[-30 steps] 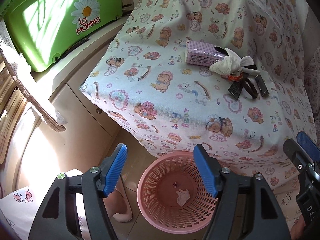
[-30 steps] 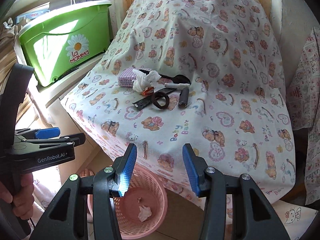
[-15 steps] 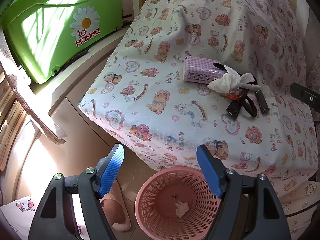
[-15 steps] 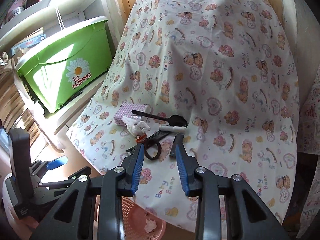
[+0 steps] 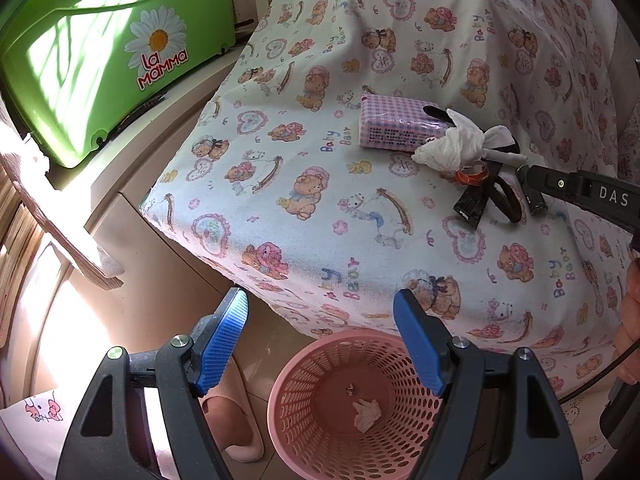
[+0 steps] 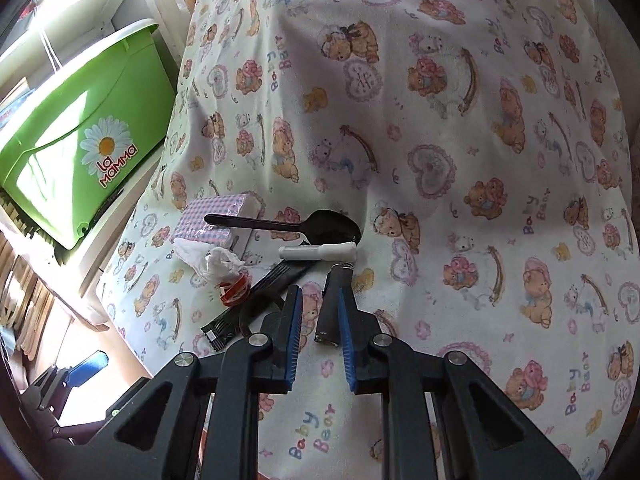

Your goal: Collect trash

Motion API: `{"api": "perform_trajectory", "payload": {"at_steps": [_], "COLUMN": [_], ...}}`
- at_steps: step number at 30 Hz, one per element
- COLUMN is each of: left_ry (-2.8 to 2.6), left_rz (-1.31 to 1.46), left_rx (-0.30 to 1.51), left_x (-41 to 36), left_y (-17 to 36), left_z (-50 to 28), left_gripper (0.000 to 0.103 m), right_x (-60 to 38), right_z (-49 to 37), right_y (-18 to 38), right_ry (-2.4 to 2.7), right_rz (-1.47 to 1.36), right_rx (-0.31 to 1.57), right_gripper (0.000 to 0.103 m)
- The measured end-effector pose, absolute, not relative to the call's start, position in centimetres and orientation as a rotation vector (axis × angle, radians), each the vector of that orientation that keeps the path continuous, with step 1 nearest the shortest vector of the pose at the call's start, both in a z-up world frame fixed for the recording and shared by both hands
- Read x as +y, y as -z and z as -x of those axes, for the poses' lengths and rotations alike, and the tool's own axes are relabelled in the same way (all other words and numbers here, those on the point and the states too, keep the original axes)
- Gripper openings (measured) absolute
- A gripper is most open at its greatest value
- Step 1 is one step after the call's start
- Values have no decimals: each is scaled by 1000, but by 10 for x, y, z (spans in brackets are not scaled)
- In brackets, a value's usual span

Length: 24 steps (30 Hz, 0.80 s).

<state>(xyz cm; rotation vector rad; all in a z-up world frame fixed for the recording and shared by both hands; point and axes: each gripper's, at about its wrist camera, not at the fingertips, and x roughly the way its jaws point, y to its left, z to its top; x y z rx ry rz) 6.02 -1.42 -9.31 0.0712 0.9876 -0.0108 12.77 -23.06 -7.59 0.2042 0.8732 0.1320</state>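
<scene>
The basket [image 5: 352, 396] sits below the left gripper [image 5: 320, 344]; a spoon [image 6: 296, 226] lies beyond the right gripper [image 6: 318, 320], on the cloth [image 6: 460, 160].

Green bin [image 5: 100, 60] reads "La Mamma" (daisy logo); cloth [image 6: 440, 140], "Baby Bear".

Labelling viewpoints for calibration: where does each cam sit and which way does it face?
Left wrist: on the left gripper, angled down over the pink basket at the cloth's edge; own blue fingers, the right gripper's tip.
Right wrist: on the right gripper, low over the cloth; fingers either side of a dark tube.
Shared: tissue pack, crumpled tissue, green bin.
</scene>
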Motion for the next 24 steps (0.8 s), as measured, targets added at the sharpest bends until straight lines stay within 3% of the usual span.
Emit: {"api": "perform_trajectory", "payload": {"at_steps": [17,24], "left_ry": [-7,8], "left_rz": [-76,-62], "left_rx": [969,939], "left_x": [-11,-14], "left_y": [90,84], "left_z": [-57,-55], "left_gripper": [76,76], "right_x": [-235,-243], "right_z": [-130,-109], "right_y": [83,54], "right_ry": [-108,-138], "right_rz": [-224,-253], "right_rx": [898,816], "right_gripper": [11,8]}}
